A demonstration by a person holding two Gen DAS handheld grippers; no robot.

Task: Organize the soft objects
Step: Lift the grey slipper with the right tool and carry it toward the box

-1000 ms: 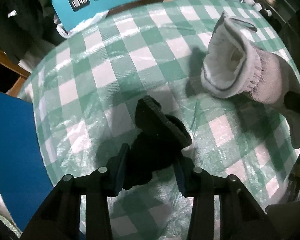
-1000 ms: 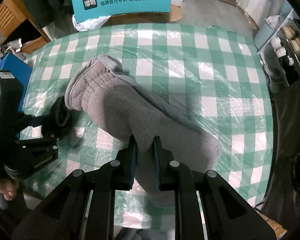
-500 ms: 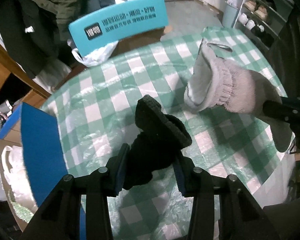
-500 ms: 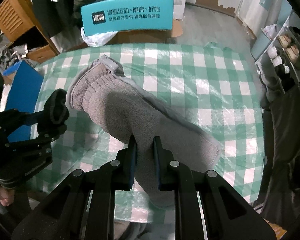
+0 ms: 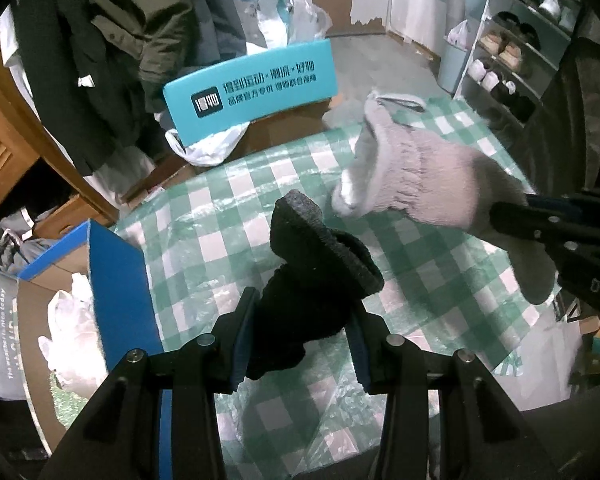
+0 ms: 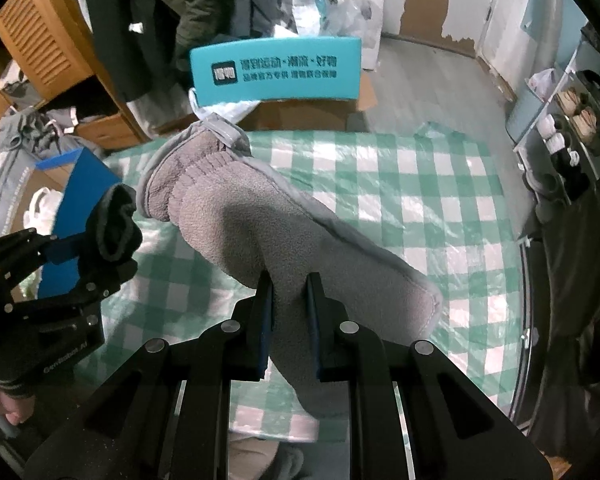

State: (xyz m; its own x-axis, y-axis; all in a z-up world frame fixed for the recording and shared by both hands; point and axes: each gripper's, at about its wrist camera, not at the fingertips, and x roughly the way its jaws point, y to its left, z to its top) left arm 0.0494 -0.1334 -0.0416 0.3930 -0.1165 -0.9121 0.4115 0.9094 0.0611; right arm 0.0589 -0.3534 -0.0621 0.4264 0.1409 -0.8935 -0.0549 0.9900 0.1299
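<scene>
Both tools have lifted higher off the green-checked counter (image 6: 400,184).
Our left tool (image 5: 300,340) pinches the limp black knit sock (image 5: 316,276); right tool (image 6: 288,320) clamps the floppy grey fleece slipper-sock (image 6: 260,224) mid-sole.

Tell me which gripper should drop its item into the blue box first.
Left. The left gripper, shut on the black sock, hangs nearest the blue box; the right gripper holds the grey mitten farther away.

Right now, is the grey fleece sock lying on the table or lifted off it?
Lifted. The right gripper pinches the grey fleece sock mid-length, and it hangs above the checked tablecloth.
</scene>
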